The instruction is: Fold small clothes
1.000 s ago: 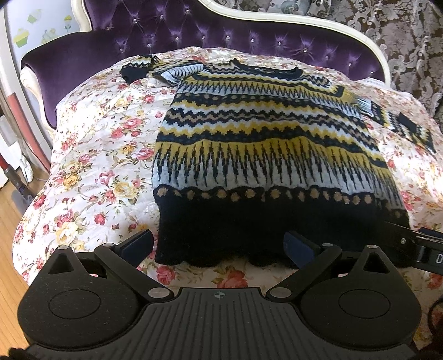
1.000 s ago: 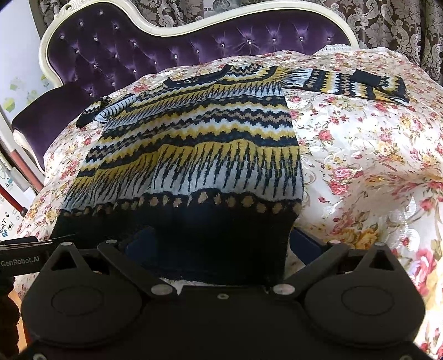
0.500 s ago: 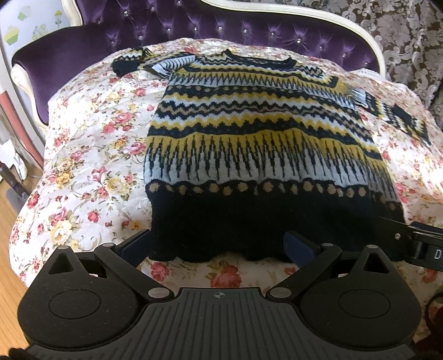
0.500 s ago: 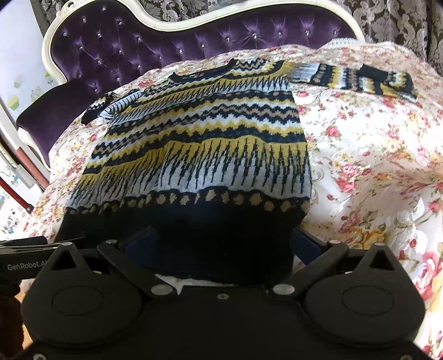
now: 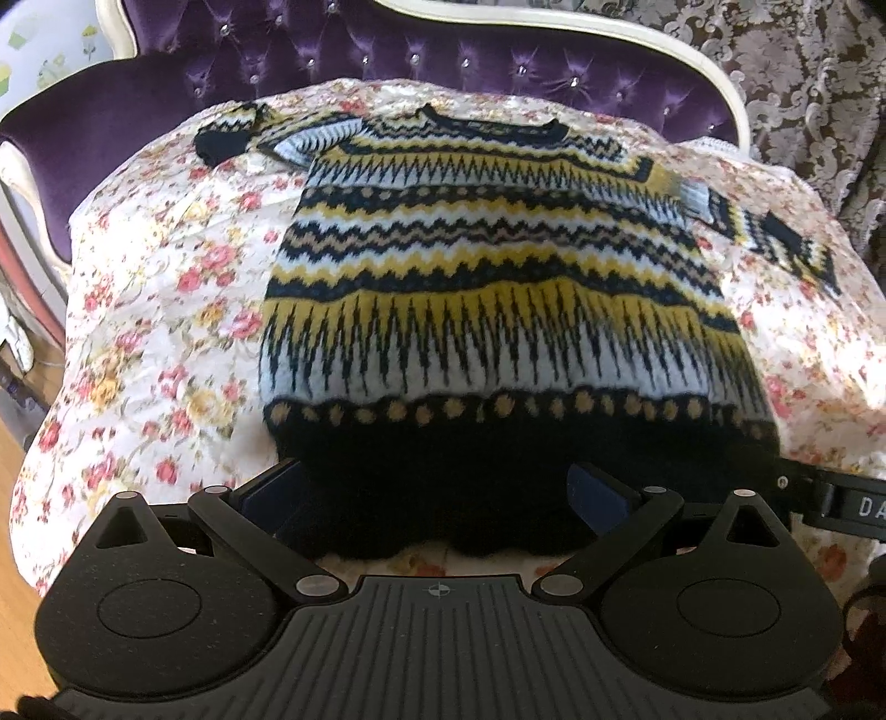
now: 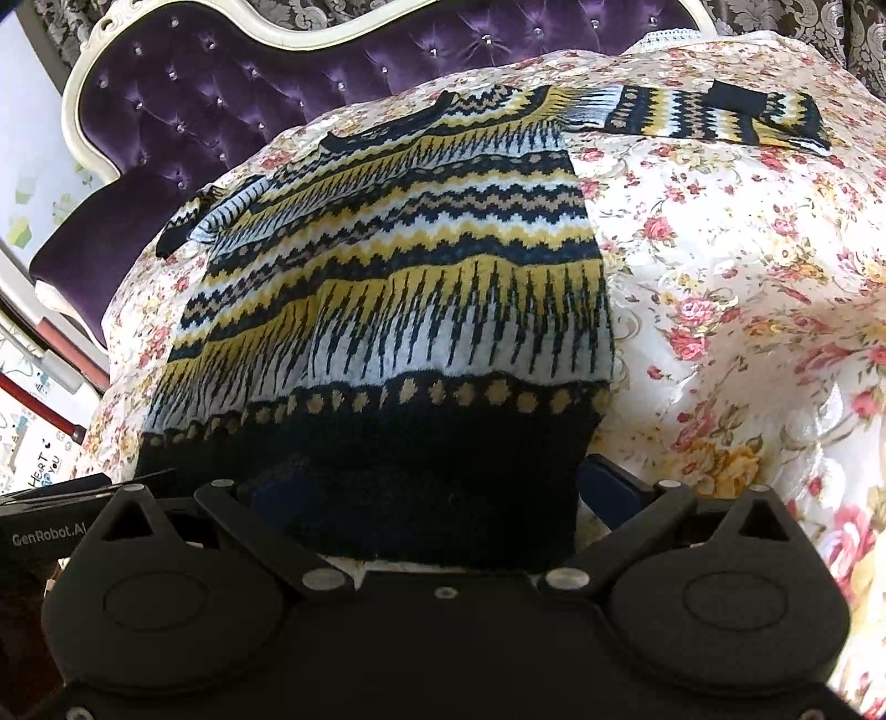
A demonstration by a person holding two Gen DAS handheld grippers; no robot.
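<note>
A small knitted sweater [image 5: 487, 288] in navy, yellow and white zigzag bands lies face up on the floral cover, neck at the far end, both sleeves spread sideways. It also shows in the right wrist view [image 6: 398, 288]. My left gripper [image 5: 437, 498] is open, its jaws astride the left part of the dark hem [image 5: 443, 471]. My right gripper [image 6: 437, 498] is open, its jaws astride the right part of the hem [image 6: 387, 459]. The hem edge drapes between each pair of fingers; I cannot tell whether the pads touch it.
The floral cover [image 5: 166, 310] lies over a purple tufted sofa [image 5: 332, 50] with a white carved frame. The right sleeve [image 6: 714, 111] lies out to the right. The other gripper's body shows at the right edge [image 5: 841, 504]. Patterned curtains [image 5: 803, 83] hang behind.
Both grippers have moved forward and lower onto the hem, so the sweater fills more of each view. Both stay open. The sweater has not visibly moved.
</note>
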